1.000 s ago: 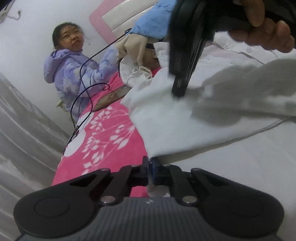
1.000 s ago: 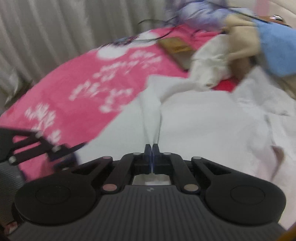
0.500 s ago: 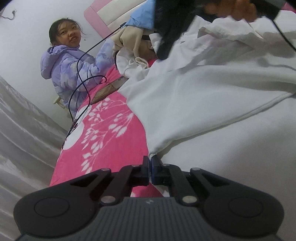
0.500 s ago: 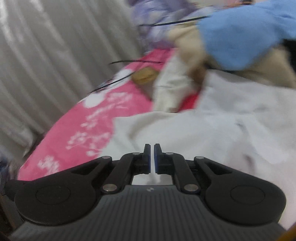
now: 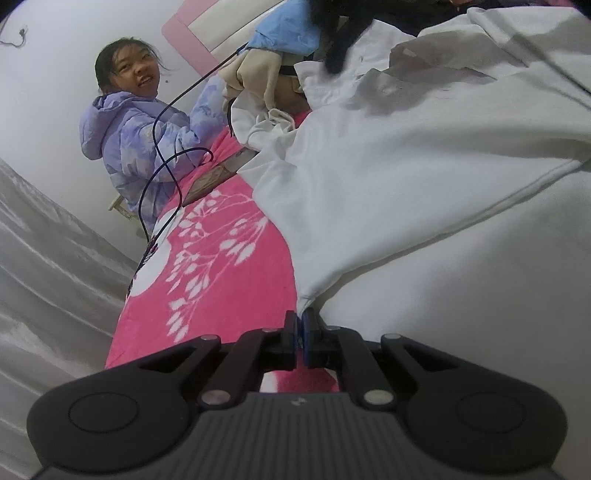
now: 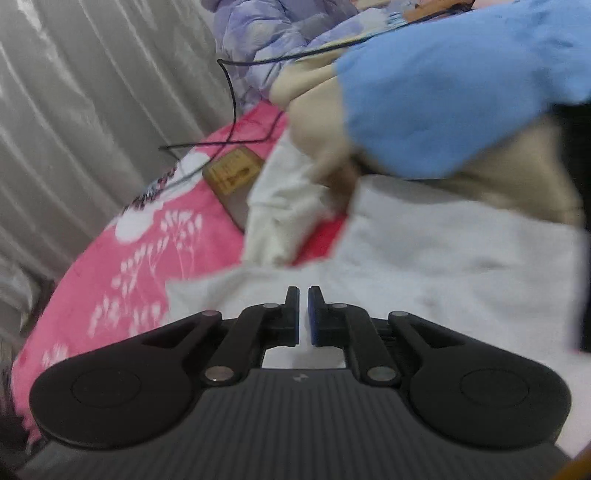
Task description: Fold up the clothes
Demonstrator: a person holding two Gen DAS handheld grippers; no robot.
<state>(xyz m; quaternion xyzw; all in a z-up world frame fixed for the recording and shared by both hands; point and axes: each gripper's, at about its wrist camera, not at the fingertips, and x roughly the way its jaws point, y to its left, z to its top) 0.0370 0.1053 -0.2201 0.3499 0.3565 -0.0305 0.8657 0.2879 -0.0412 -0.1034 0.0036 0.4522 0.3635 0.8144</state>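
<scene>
A white garment (image 5: 424,177) lies spread over the pink flowered bedspread (image 5: 221,273). My left gripper (image 5: 300,321) is shut on a corner of the folded white layer, low over the bed. My right gripper (image 6: 303,299) is open by a narrow gap and holds nothing; it hovers over the white garment (image 6: 443,266) near its far edge. The right gripper shows as a dark shape at the top of the left wrist view (image 5: 340,33).
A pile of blue (image 6: 443,88), beige and cream clothes lies at the head of the bed. A person in a lilac jacket (image 5: 136,136) sits at the bed's far side. A black cable (image 5: 162,173) and a brown book (image 6: 232,173) lie on the bedspread. Grey curtains (image 6: 92,110) hang at the left.
My right gripper has let go of the white fabric, opened slightly and moved toward the clothes pile. The folded layer now lies flat. My left gripper still holds its corner.
</scene>
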